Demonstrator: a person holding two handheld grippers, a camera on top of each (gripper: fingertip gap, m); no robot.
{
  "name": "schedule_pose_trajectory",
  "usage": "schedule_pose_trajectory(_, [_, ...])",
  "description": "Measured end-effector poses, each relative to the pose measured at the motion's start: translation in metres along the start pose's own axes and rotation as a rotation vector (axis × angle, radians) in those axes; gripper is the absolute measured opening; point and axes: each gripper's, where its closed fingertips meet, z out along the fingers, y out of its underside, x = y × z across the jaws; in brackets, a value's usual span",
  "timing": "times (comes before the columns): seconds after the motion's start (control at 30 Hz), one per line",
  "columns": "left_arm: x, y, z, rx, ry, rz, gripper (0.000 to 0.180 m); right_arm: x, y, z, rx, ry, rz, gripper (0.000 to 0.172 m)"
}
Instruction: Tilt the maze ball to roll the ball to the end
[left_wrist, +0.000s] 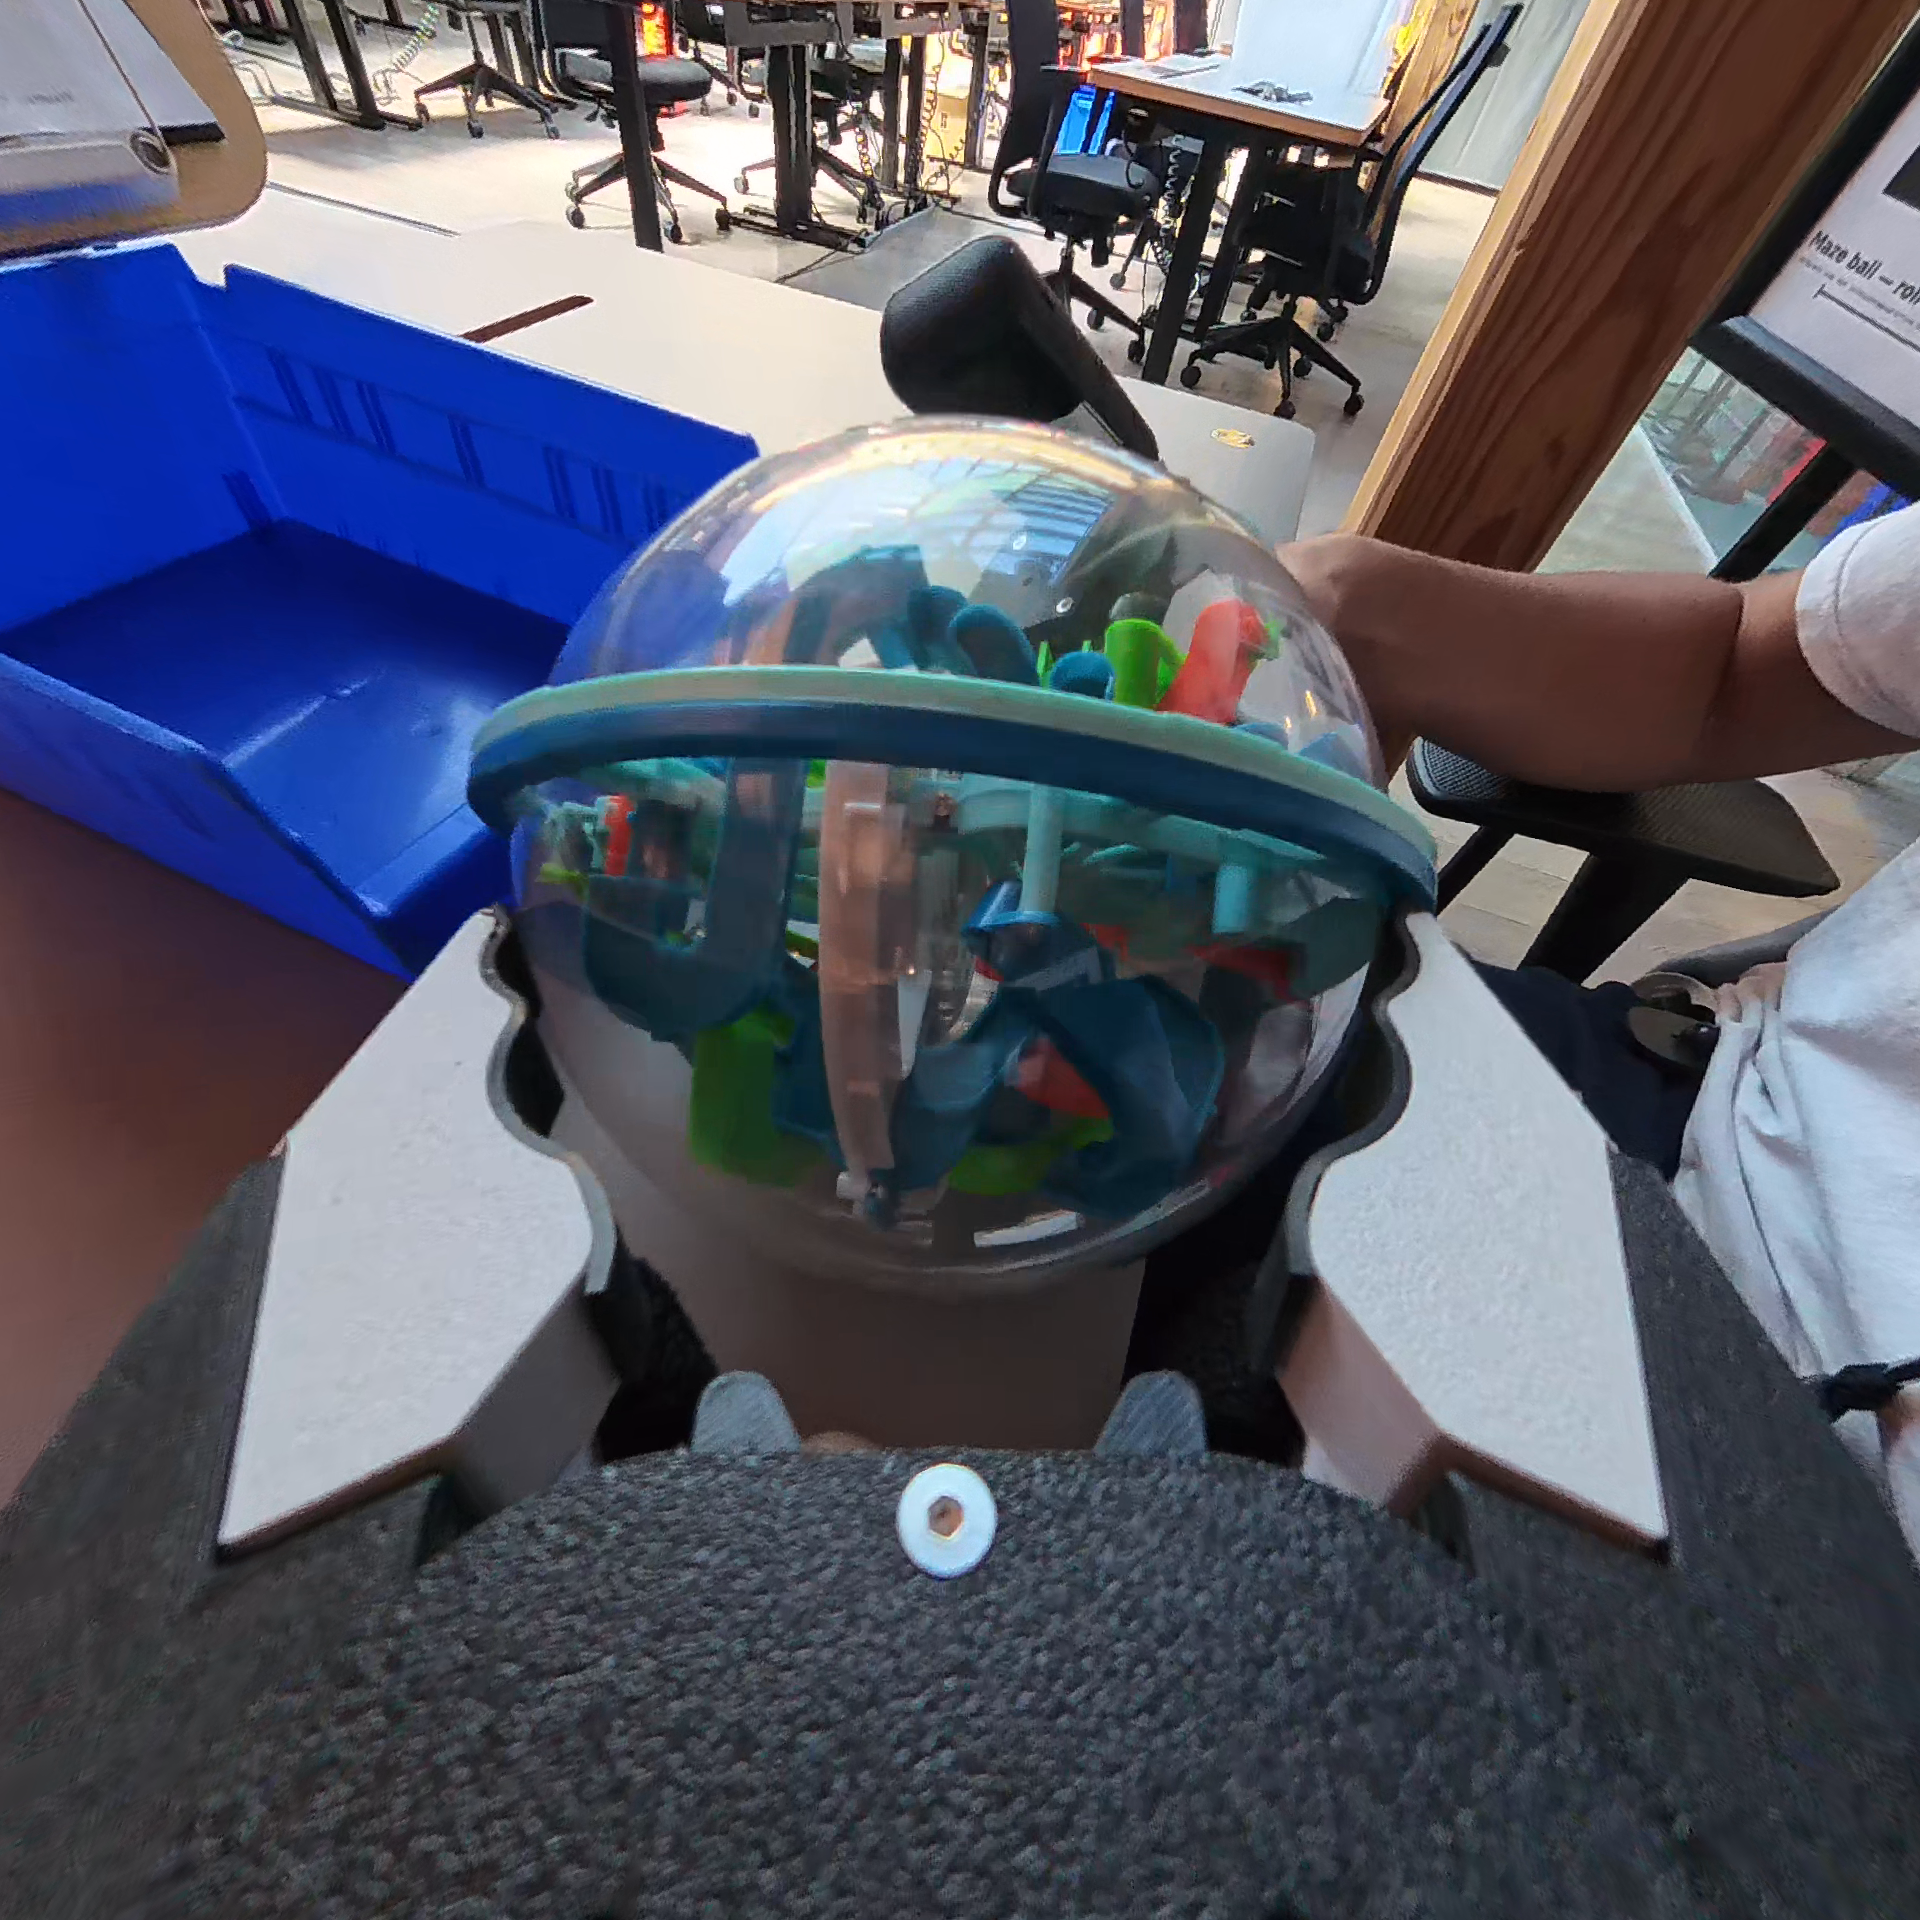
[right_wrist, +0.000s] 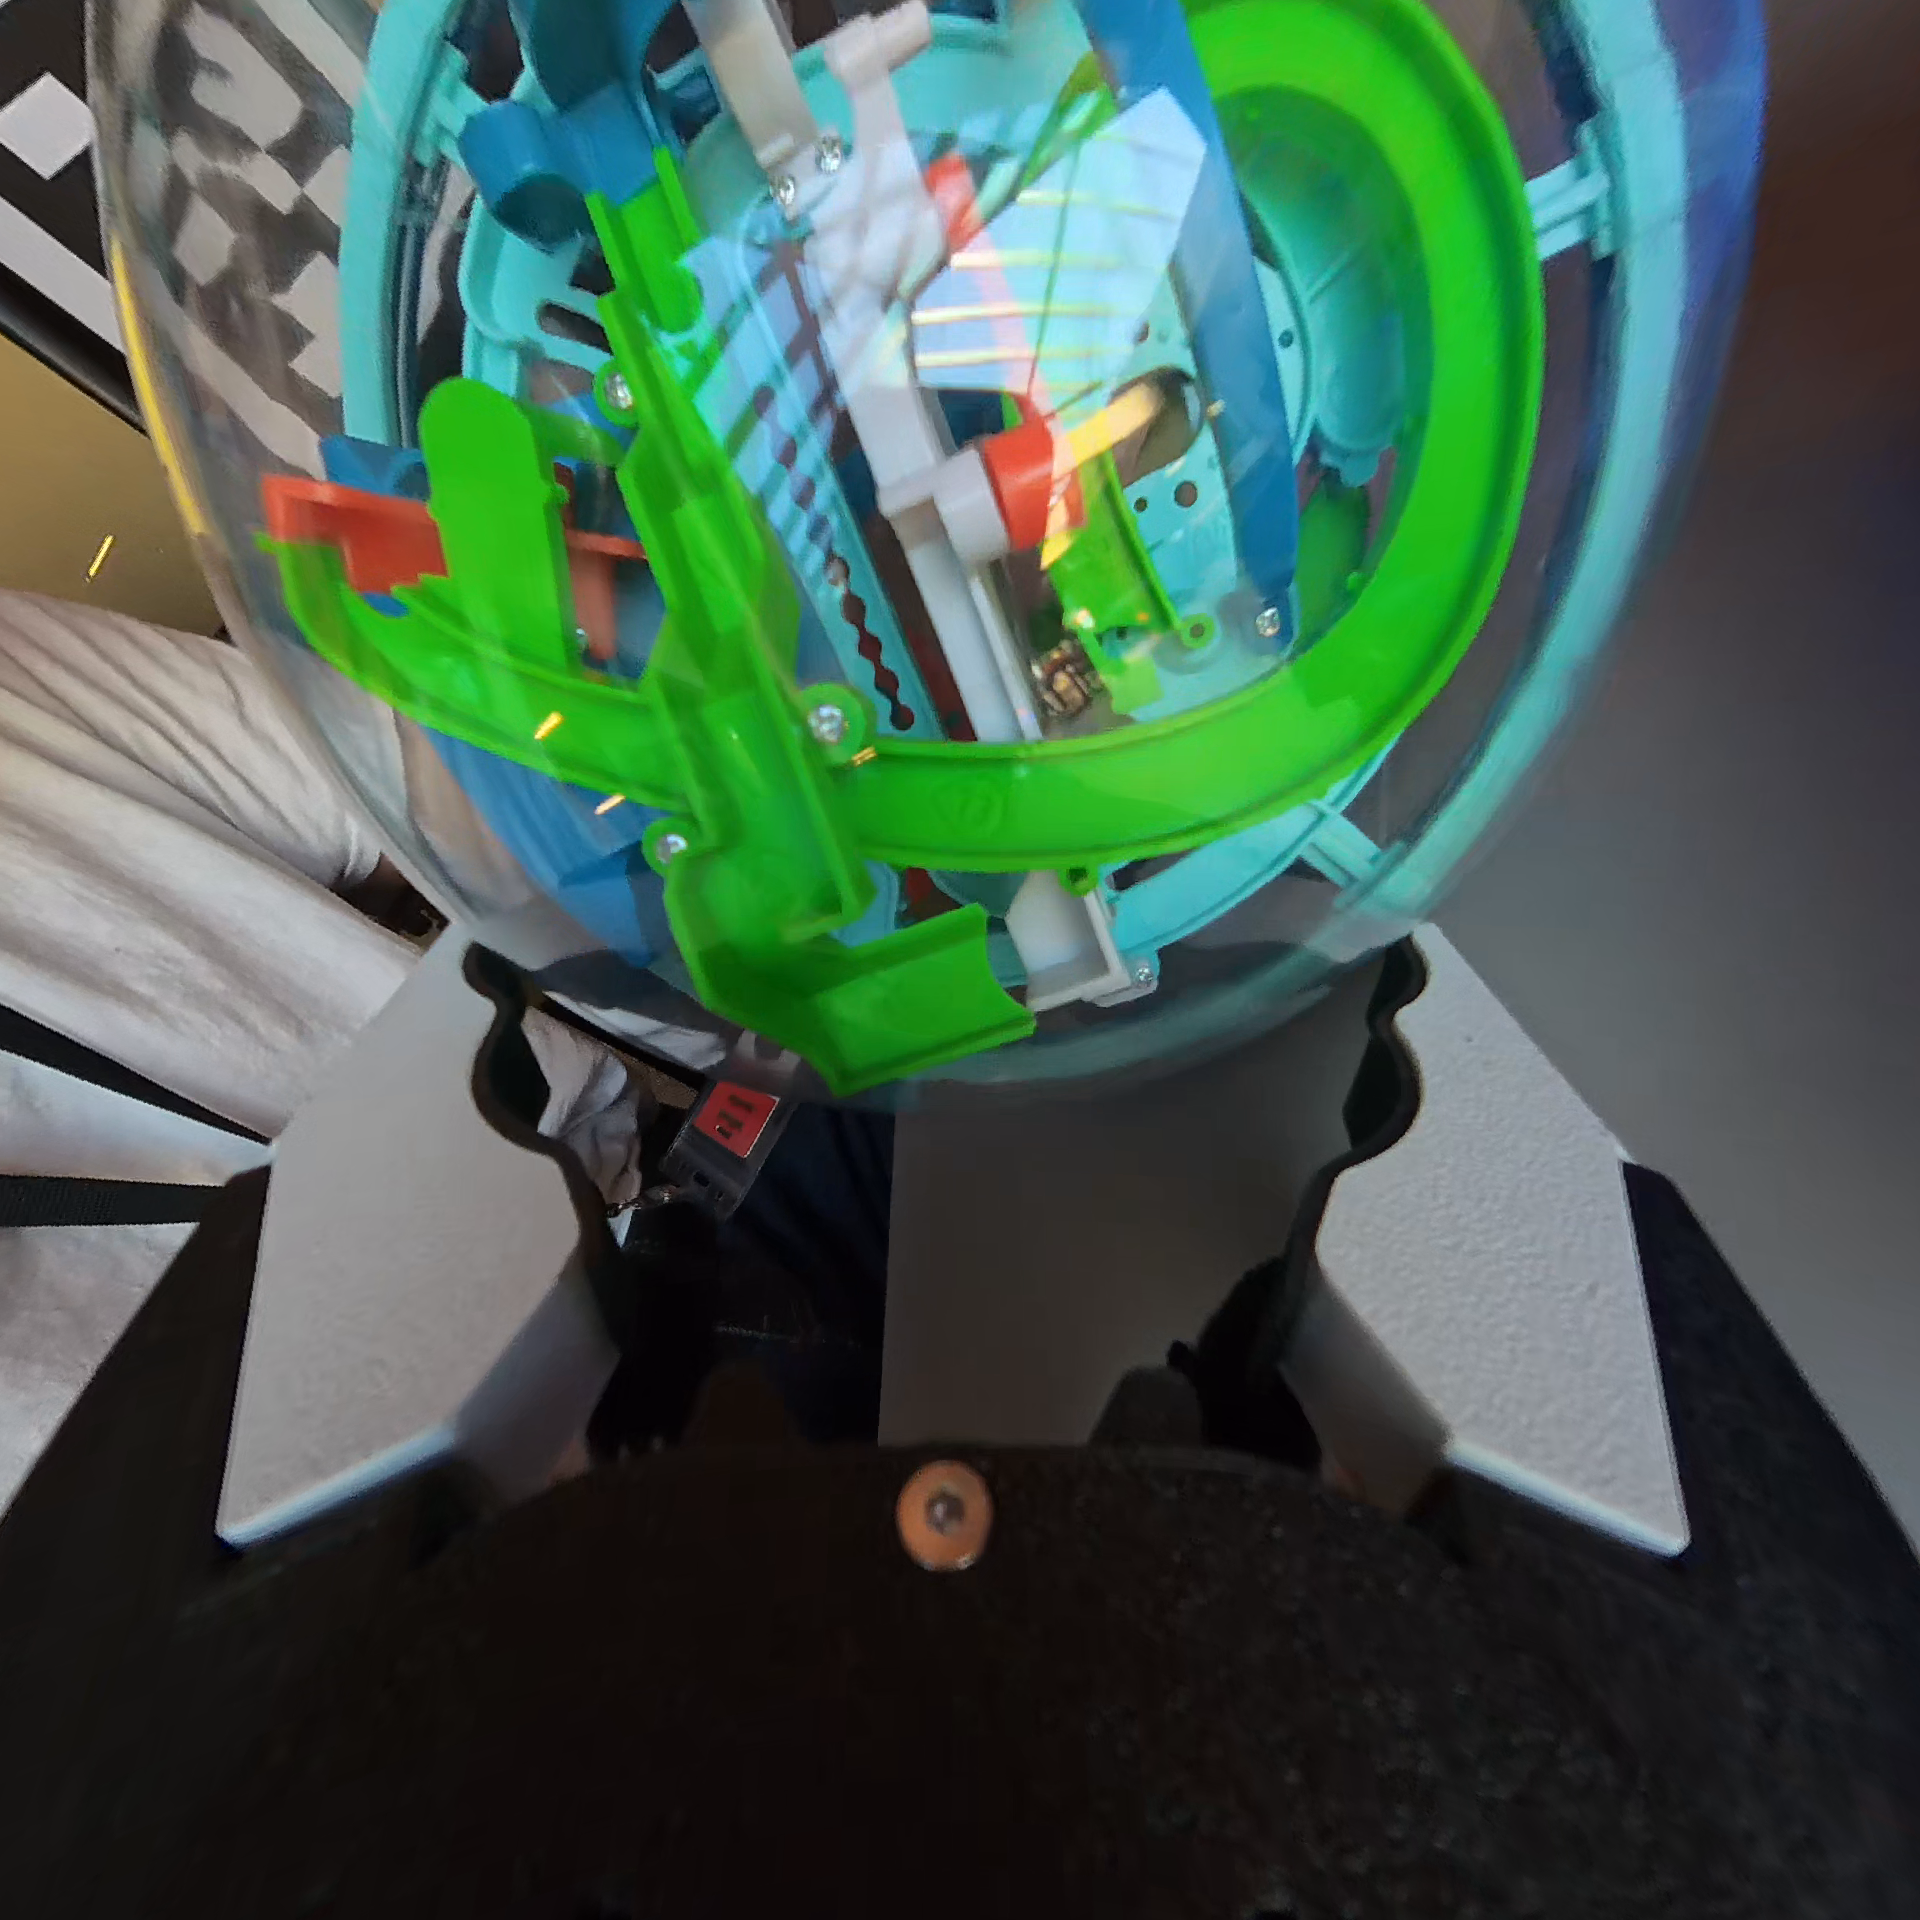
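Left wrist view: left tongs (left_wrist: 956, 935) spread wide and clamped on the maze ball (left_wrist: 935, 831), both fingers (left_wrist: 457, 1039) against its clear shell just under the blue ring (left_wrist: 935, 727).
Maze ball place: lifted above the table (left_wrist: 675, 332), in front of a blue bin (left_wrist: 260, 623).
Inside the ball: blue, green and red tracks; small rolling ball cannot be told.
Right wrist view: right tongs (right_wrist: 935, 1018) also wide, gripping the same maze ball (right_wrist: 935, 520) from another side, its green track (right_wrist: 1039, 790) facing the camera.
Person: an arm (left_wrist: 1558, 665) reaches behind the ball, white shirt (left_wrist: 1818, 1091) at the right.
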Motion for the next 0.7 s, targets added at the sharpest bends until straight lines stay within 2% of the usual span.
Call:
schedule_pose_trajectory(0.3, [0.001,-0.003,0.003,0.015,0.008,0.008,0.151,-0.001,0.002,0.0,-0.01,0.007,-0.004,0.155])
schedule_pose_trajectory(0.53, [0.009,-0.003,-0.001,-0.01,0.037,0.108,0.151,-0.003,0.012,0.009,-0.085,0.04,-0.064,0.154])
schedule_pose_trajectory(0.63, [0.008,-0.005,0.002,-0.003,0.048,0.105,0.151,-0.007,0.018,0.0,-0.131,0.017,-0.049,0.154])
schedule_pose_trajectory(0.7, [0.006,-0.007,0.003,0.001,0.051,0.1,0.15,-0.005,0.024,-0.019,-0.193,0.042,-0.044,0.154])
